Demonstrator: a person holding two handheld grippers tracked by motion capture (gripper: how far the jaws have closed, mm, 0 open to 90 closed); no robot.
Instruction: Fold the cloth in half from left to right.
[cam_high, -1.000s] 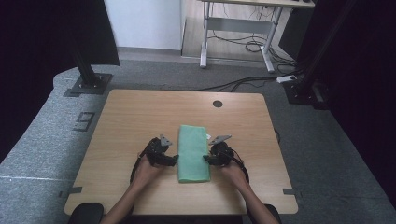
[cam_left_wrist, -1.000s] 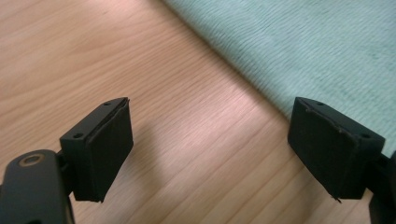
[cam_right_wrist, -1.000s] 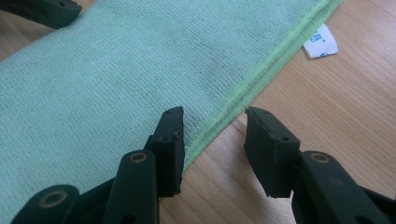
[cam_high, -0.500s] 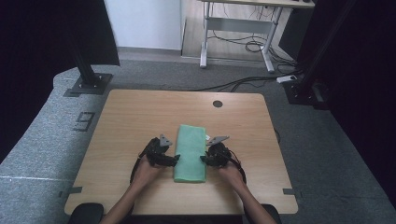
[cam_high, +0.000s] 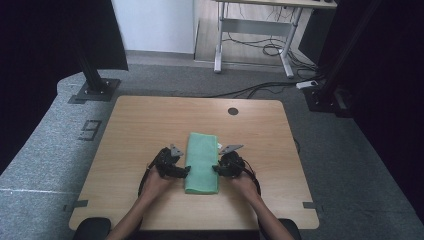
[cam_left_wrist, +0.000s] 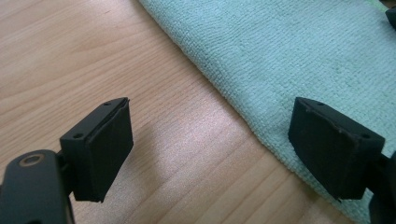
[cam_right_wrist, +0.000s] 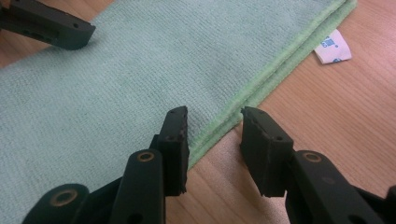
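The left gripper sits at the left long edge of the towel, which serves as the landmark here; its jaws stand wide apart and hold nothing. In the left gripper view one jaw rests above bare wood while the other hangs over the towel's edge, the hem running between them; whether the pads touch the cloth I cannot tell.

The right gripper sits at the towel's right long edge, facing the left one across the cloth; its jaws are partly closed with a gap between them, and they have just been narrowing a little. In the right gripper view the folded hem, showing stacked layers, lies in that gap, one jaw over the cloth and one over the wood; the pads do not press on it, so the grip is slack.

The towel, a green folded strip, lies flat on the table, its long axis running away from the person, in the near middle of the top; a white label pokes out at its right edge, farther along; the table's round cable hole lies beyond the towel's far end, a little to the right.
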